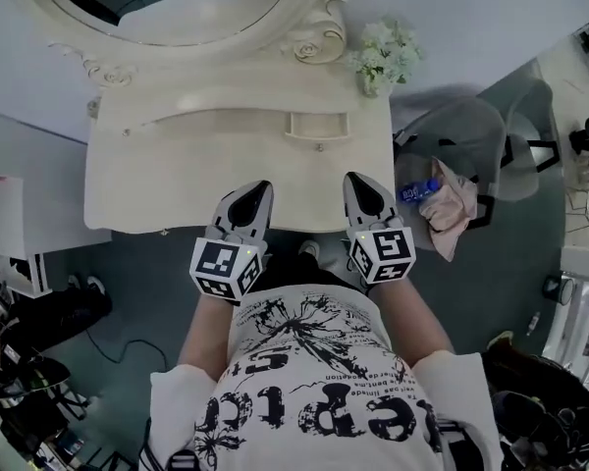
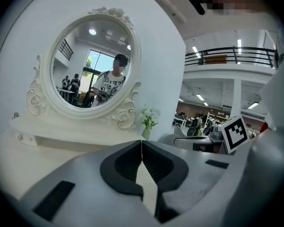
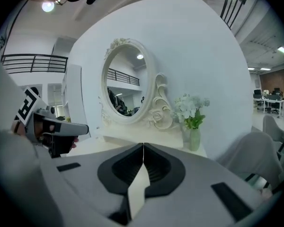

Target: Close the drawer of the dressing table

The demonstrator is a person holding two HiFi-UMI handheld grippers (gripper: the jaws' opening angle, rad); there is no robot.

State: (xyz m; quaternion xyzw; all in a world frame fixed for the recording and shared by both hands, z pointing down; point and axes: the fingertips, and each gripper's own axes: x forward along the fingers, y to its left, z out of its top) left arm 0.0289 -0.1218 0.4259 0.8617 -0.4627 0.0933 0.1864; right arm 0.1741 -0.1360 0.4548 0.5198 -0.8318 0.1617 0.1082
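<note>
Facing smooth cream dressing table (image 1: 177, 180), carved oval mirror (image 2: 92, 63)

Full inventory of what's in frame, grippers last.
Dressing table: one, cream, centre
Mirror: one, cream frame, table's back
Small drawer: one, cream, below mirror
Vase of flowers: one, white, table's back right
Chair: one, grey, right of table
Cloth: one, pink, on chair
Bottle: one, blue, beside cloth
Left gripper: one, grey, shut, empty, over table's front edge
Right gripper: one, grey, shut, empty, beside it
</note>
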